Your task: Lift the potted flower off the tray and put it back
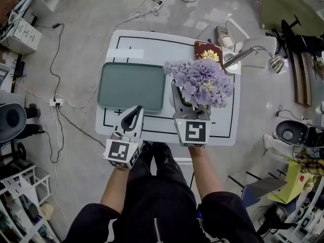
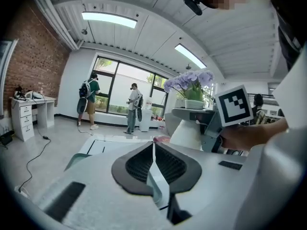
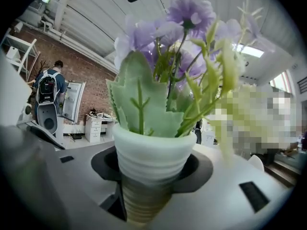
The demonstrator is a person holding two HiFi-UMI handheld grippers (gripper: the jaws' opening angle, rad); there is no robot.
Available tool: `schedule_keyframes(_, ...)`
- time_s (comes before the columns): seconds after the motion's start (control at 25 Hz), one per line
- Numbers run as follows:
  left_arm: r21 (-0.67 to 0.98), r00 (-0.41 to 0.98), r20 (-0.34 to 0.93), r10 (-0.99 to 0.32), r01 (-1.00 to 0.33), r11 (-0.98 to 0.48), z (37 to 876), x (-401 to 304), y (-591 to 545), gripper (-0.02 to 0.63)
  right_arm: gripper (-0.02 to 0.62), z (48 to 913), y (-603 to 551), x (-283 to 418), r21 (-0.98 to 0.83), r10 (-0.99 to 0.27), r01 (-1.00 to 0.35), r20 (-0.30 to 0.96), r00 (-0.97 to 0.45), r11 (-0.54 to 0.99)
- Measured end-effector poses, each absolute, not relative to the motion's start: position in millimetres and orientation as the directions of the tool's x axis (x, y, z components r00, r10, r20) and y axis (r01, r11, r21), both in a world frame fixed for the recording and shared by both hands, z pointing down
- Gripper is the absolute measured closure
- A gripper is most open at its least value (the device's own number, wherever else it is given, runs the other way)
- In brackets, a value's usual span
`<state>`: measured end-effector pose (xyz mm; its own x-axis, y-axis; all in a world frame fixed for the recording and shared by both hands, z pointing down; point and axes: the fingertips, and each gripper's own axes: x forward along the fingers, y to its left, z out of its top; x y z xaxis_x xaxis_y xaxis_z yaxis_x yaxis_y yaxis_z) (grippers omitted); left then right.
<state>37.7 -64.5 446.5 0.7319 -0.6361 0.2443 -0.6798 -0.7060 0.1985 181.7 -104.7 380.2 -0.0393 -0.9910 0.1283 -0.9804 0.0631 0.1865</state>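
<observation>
**Potted flower off the tray, pinched in the right claw**

Head view. Looking steeply down on a white rectangular counter [image 1: 152,42] marked with black lines. On its left half, a flat grey-green plastic tray [image 1: 131,86] with rounded corners. To the right of the tray and clear of it, the potted flower [image 1: 202,80], its lilac artificial blooms hiding most of the pot from above. Gripped from the near side by the right claw [image 1: 190,104], marker cube facing up. Just beside the tray's near right corner, the left claw [image 1: 132,119], black tips pressed together. At the counter's far right, a dark red rectangular box with gold ornament [image 1: 208,50]. Just past it, a silver desk lamp [image 1: 255,52].

Left gripper view. Left claw pressed together tip to tip, pinching nothing. Low at the left, one corner of the tray [image 2: 76,158]. At the right, held in the air well above the counter top, the potted flower [image 2: 189,83] in the right claw. Far off by the tall windows, a person in a dark green top [image 2: 89,97] and a second person [image 2: 133,107], both standing on the grey floor [image 2: 57,138].

Right gripper view. Right claw clamped on the flower's pale green ribbed pot [image 3: 152,157], one dark pad on each side below the rim. Pot upright, filling the middle of the view. Above it, green leaves and lilac blooms.
</observation>
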Motion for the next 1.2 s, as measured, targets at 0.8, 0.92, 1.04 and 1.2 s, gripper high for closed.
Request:
schedule_keyframes(0.8, 0.117, 0.845, 0.236, -0.479, -0.514, -0.849, 416, 105, -40, 0.594, 0.353, 390, 21, 211, 0.073, -0.973, -0.994, 0.214, 0.092, -0.078)
schedule_keyframes(0.92, 0.106, 0.84, 0.241, -0.486, -0.521, -0.847, 416, 103, -42, 0.6, 0.353, 388, 17, 206, 0.063, -0.977, -0.995, 0.194, 0.083, -0.072)
schedule_keyframes(1.04, 0.104, 0.836, 0.243, -0.491, -0.526, -0.844, 416, 99, -44, 0.601, 0.352, 388, 15, 202, 0.06, -0.98, -0.996, 0.183, 0.073, -0.063)
schedule_keyframes(1.2, 0.105, 0.831, 0.235, -0.505, -0.538, -0.836, 414, 96, -45, 0.601, 0.352, 388, 13, 196, 0.059, -0.98, -0.997, 0.192, 0.059, -0.049)
